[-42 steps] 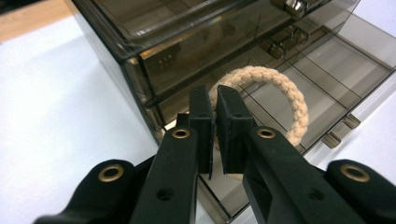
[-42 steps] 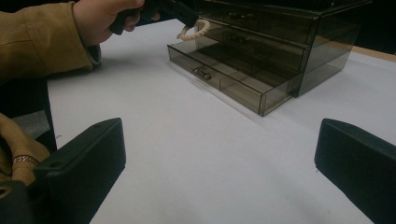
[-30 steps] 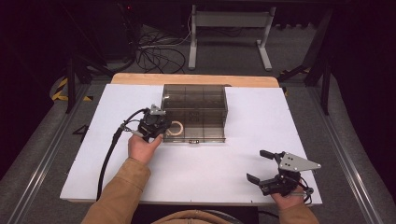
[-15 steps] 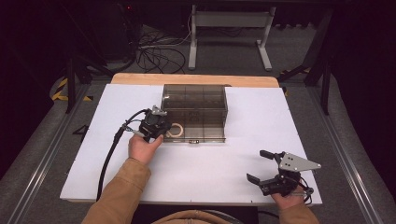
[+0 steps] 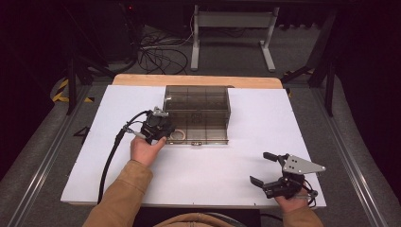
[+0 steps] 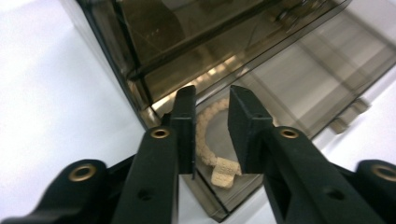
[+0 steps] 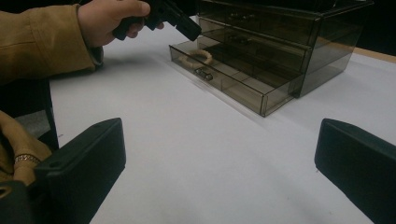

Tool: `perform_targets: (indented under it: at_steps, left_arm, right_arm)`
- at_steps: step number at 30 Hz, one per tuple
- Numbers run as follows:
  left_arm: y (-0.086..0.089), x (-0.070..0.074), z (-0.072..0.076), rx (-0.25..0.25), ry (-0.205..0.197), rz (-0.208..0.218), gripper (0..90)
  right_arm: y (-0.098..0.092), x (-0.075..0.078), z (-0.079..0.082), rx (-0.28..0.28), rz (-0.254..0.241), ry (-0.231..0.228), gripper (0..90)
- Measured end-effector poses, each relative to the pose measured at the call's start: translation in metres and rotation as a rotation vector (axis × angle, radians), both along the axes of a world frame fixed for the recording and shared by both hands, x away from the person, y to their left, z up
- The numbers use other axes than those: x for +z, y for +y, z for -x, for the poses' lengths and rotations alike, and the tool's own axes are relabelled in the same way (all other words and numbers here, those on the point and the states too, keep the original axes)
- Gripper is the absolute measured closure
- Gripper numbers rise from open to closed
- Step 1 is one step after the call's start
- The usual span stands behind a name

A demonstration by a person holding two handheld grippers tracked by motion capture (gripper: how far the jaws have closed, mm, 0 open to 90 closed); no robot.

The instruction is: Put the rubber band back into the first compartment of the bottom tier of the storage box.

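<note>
Over the pulled-out drawer (image 6: 299, 88), the left tool (image 6: 210, 100) has just been parting its jaws, and the beige bracelet (image 6: 211, 140) lies released between them — it may snag on a pad. Right tool (image 5: 265, 168) gapes idle.

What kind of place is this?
Probably a lab or recording studio: a white table in a dark room, loose cables on the floor, and a person working cabled grippers by a smoky drawer box.
</note>
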State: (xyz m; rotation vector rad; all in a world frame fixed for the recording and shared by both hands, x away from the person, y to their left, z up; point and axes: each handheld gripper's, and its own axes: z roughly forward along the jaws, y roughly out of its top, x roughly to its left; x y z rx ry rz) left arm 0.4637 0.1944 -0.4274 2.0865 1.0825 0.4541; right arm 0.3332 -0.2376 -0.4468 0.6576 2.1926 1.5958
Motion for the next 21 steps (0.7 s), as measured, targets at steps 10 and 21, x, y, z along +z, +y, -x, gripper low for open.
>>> perform_targets:
  at_steps: [10, 21]
  left_arm:
    - [0.002, 0.026, 0.020, -0.019, -0.094, 0.052, 59.3]
    - [0.001, 0.039, 0.031, -0.041, -0.133, 0.076, 58.2]
  right_arm:
    - [0.000, 0.000, -0.001, 0.002, -0.001, -0.004, 2.2]
    - [0.001, 0.000, -0.001, 0.003, -0.004, -0.003, 2.2]
